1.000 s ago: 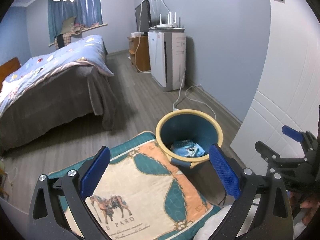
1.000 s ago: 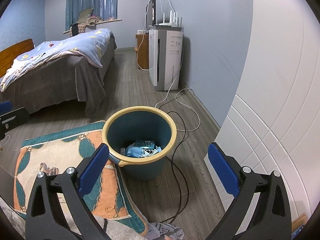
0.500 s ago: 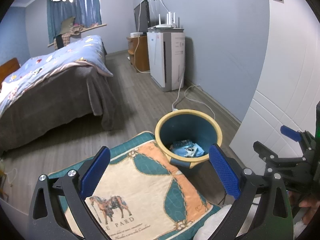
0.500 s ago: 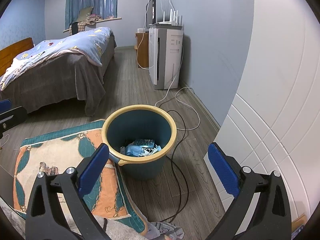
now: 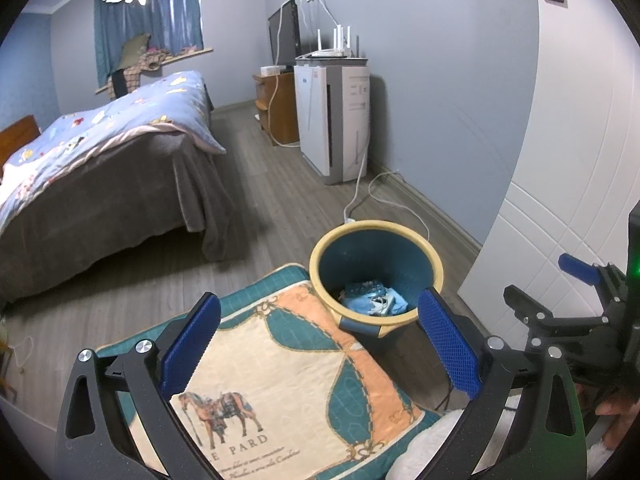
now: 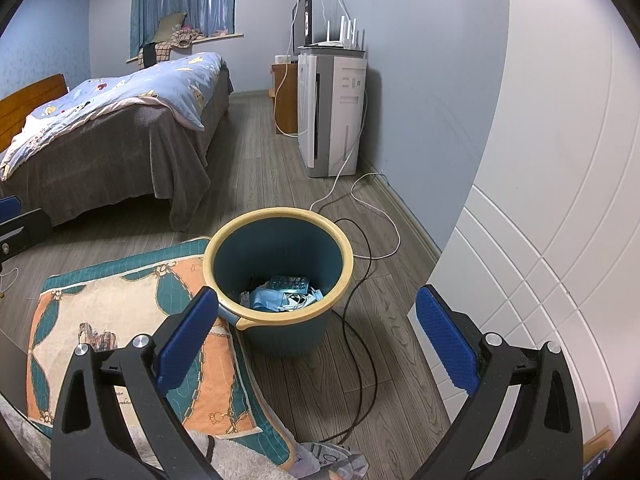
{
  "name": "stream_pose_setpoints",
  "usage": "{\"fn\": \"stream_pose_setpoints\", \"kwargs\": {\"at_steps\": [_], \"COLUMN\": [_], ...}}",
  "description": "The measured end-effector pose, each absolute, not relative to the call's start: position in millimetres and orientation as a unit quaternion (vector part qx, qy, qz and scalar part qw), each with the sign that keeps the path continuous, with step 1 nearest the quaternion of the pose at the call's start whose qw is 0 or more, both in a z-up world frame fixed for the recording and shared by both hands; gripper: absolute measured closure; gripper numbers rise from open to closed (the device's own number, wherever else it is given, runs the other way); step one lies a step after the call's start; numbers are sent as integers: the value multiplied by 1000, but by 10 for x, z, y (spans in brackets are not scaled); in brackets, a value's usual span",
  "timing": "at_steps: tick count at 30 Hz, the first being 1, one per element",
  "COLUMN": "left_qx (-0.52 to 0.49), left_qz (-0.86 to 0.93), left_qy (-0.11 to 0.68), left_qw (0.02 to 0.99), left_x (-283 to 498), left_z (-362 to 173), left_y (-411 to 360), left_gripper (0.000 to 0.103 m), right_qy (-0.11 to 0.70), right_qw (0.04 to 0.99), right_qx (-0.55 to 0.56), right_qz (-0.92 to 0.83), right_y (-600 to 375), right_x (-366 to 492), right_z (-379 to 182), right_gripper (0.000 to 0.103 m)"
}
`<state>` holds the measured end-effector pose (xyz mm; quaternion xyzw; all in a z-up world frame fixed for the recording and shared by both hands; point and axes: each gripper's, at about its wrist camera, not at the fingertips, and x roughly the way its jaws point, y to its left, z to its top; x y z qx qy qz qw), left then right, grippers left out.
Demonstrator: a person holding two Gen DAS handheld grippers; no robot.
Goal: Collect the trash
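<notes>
Left gripper (image 5: pixel 320 344) hangs wide and empty over the mat (image 5: pixel 288 372); the bin (image 5: pixel 376 272) stands just past its right pad, with blue wrappers (image 5: pixel 372 302) lying at the bottom. The right gripper (image 5: pixel 576 280) shows at that view's right edge.

From the right wrist, the right gripper (image 6: pixel 318 340) is equally wide and empty, with the bin (image 6: pixel 280 264) between its pads and a black cable (image 6: pixel 360 312) trailing beside it. No loose trash shows on the floor; probably best to scan the room, keep both jaws spread, and steer clear of the cable.
</notes>
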<state>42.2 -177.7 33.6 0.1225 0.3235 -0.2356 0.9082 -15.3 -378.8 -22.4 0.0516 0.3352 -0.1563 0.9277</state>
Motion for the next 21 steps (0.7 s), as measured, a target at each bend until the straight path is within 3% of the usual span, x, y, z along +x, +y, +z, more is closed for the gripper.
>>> {"fn": "stream_pose_setpoints", "kwargs": {"at_steps": [21], "left_qx": [124], "left_qz": [-247], "left_qy": [318], "left_qw": [907], "left_x": [422], "left_z": [400], "left_y": [-1801], "left_gripper": [5], "right_qy": [337], "right_qw": [927], "right_qx": [53], "right_qz": [-155], "right_y": [-3809], "right_x": [-144], "right_z": [-214], "right_gripper": [6]}}
